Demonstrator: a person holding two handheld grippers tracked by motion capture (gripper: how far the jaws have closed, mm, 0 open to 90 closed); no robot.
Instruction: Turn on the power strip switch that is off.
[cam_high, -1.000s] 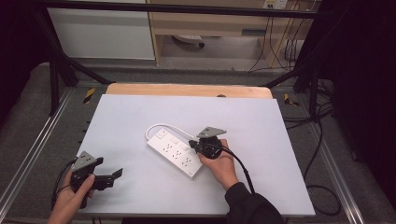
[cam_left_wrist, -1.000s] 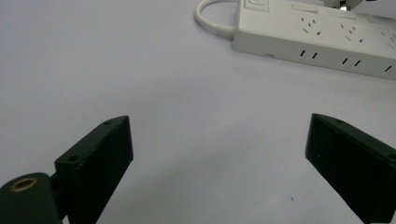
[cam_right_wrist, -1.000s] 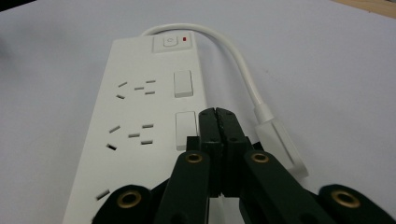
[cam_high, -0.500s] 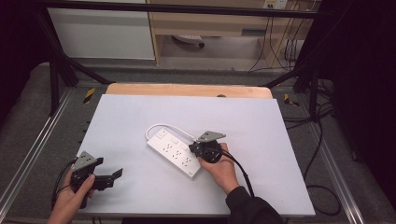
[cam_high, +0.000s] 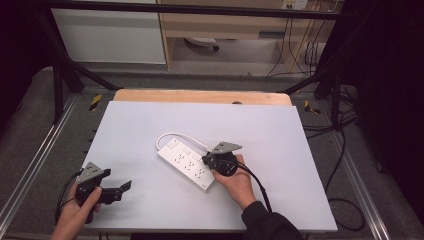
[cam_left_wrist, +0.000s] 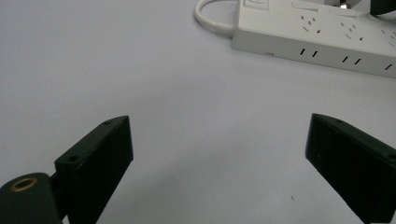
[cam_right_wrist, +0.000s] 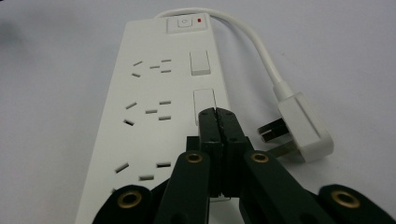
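Right gripper view: closed claw (cam_right_wrist: 218, 122) over power strip (cam_right_wrist: 154, 116)

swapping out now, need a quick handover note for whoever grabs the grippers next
Right gripper: jaws shut, empty, tips over a rocker switch on the white power strip.
Left gripper: open, empty, low over the table at its near left, apart from the strip.
Strip lies mid-table; its plug lies loose beside it.
Done: cannot tell.
Left: probably pressing that switch.

Pale grey tabletop (cam_high: 150, 125) on a wooden board (cam_high: 200, 96) — dark frame posts (cam_high: 59, 75), grey floor (cam_high: 30, 125), white cabinet (cam_high: 110, 37) behind.
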